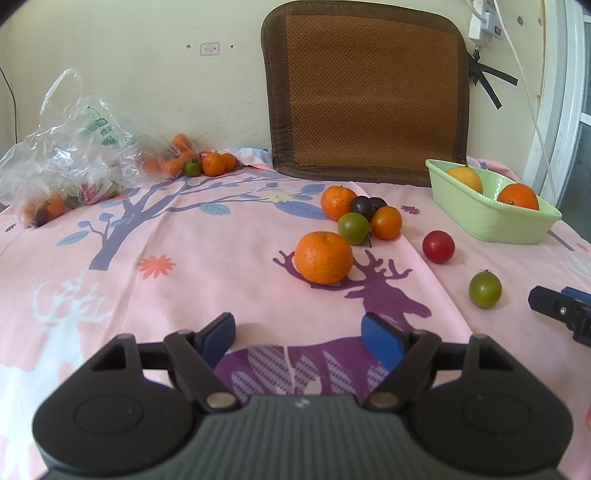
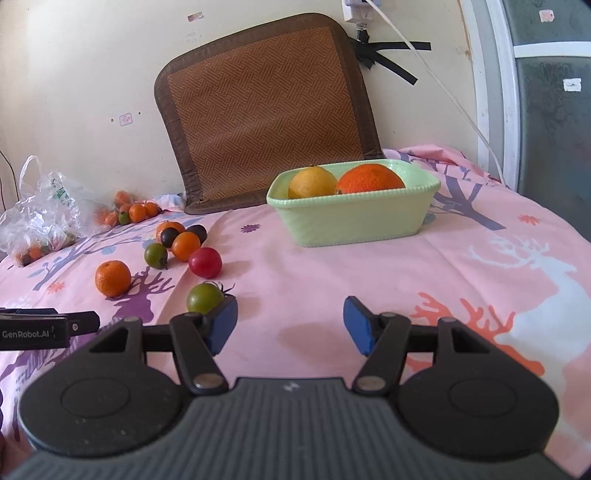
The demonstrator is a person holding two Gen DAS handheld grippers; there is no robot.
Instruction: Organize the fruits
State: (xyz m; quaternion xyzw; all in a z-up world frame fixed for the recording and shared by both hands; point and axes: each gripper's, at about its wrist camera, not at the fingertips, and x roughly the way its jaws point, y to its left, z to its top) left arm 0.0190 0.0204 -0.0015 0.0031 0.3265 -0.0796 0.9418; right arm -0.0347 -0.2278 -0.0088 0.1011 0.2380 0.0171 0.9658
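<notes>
Pink bedsheet (image 1: 221,258) printed with deer, trees and flowers covers the bed. A brown woven mat (image 1: 365,88) leans upright against the cream wall (image 1: 147,55). Upper right: white power strip (image 1: 487,22) with a white cable (image 1: 528,92) trailing down, black straps (image 1: 487,79) beside it. A window frame (image 2: 491,92) borders the right edge.

Basket (image 2: 354,221): one. Plastic bag (image 1: 70,155): one. Red tomato (image 1: 438,246): one. Dark plums (image 1: 362,206): two.
</notes>
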